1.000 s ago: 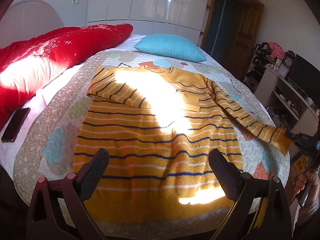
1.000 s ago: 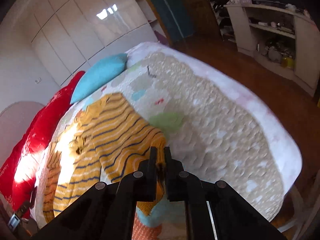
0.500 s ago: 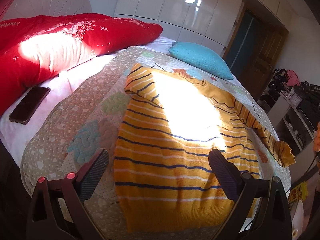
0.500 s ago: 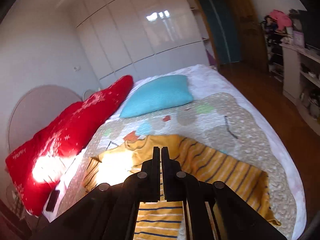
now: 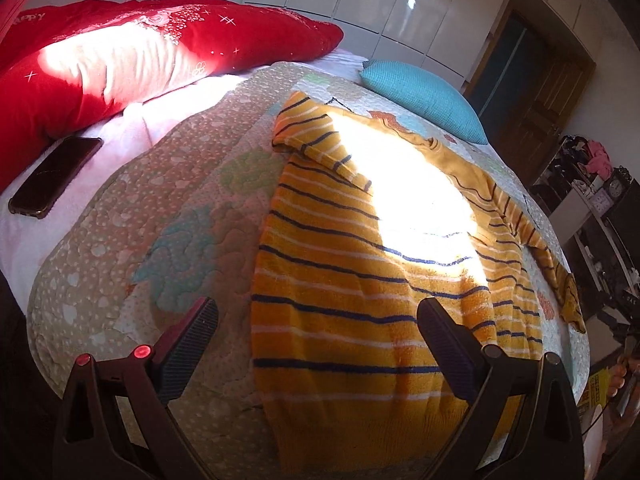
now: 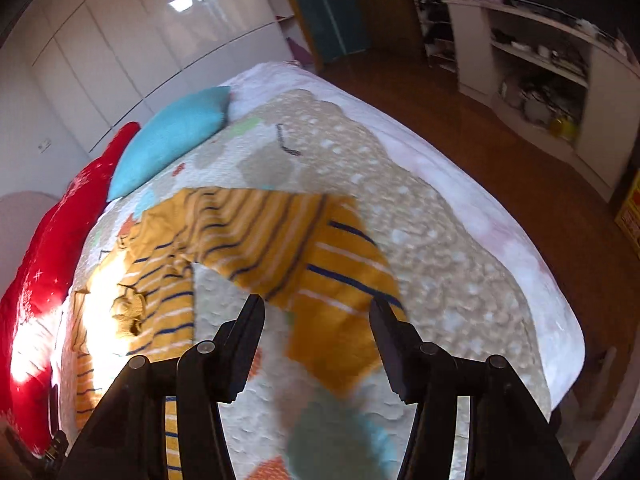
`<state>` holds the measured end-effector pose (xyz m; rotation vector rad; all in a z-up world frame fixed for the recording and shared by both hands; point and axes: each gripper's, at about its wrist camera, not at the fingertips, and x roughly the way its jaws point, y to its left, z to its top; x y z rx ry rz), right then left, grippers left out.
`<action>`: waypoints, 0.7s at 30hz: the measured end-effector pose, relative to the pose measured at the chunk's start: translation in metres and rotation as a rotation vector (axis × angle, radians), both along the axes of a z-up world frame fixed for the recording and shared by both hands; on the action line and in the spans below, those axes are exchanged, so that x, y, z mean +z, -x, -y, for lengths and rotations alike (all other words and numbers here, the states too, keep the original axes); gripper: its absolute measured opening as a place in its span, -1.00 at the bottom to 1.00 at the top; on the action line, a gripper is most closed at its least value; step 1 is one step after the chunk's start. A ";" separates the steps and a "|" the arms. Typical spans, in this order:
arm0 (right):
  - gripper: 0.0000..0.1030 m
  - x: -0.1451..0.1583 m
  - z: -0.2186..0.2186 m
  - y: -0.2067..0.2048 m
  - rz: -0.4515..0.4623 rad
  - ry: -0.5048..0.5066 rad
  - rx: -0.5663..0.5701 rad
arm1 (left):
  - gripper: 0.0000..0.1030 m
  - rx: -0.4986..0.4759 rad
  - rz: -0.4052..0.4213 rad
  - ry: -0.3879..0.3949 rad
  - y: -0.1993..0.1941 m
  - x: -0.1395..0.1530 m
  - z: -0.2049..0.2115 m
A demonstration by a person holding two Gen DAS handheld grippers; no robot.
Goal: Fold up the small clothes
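Quilted bed (image 5: 120, 216); right tool (image 6: 318, 344) opening, angled down

Yellow navy-striped sweater (image 5: 360, 280), red duvet (image 5: 120, 52), turquoise pillow (image 5: 420, 100).

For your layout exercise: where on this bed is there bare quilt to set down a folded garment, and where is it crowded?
Free: the quilt strip between the phone and the striped sweater's left edge, and the wide patch beyond its sleeve toward the floor-side edge. Crowded: the middle under the sweater, and the head end with red duvet and blue pillow.
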<state>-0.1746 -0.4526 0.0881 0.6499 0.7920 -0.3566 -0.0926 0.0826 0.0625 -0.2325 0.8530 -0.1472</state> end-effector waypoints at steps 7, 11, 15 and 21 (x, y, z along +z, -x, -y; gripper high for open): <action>0.43 -0.014 -0.021 0.021 -0.037 0.166 0.148 | 0.93 -0.100 -0.012 -0.051 0.001 0.000 0.047; 0.46 -0.018 -0.067 0.010 -0.082 0.394 0.319 | 0.93 -0.126 -0.026 -0.077 0.002 -0.002 0.061; 0.46 -0.033 -0.100 -0.002 -0.153 0.630 0.407 | 0.93 -0.138 -0.035 -0.089 0.003 -0.003 0.068; -0.50 -0.047 -0.086 -0.019 -0.191 0.694 0.376 | 0.93 -0.143 -0.031 -0.109 0.006 0.000 0.072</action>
